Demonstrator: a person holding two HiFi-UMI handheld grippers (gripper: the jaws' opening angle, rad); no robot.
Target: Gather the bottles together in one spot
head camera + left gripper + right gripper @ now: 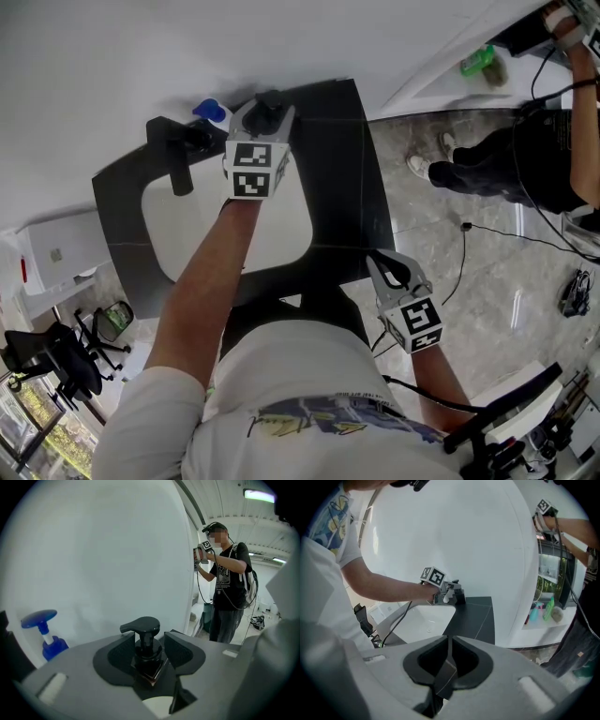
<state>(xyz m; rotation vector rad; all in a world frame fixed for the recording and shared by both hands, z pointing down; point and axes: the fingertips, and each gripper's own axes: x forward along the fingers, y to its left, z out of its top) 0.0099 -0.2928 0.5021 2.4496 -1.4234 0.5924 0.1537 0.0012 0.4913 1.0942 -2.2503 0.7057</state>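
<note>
The left gripper's [149, 651] jaws stand open around the black pump bottle [142, 626], far side; the right gripper's [449, 658] jaws are closed and empty.

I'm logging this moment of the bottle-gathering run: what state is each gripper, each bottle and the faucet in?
Left gripper: jaws apart, black pump bottle between them.
Right gripper: jaws together, empty.
Black pump bottle: upright on the counter.
Blue pump bottle: upright, apart from the black one.
Faucet: no water seen running.
</note>
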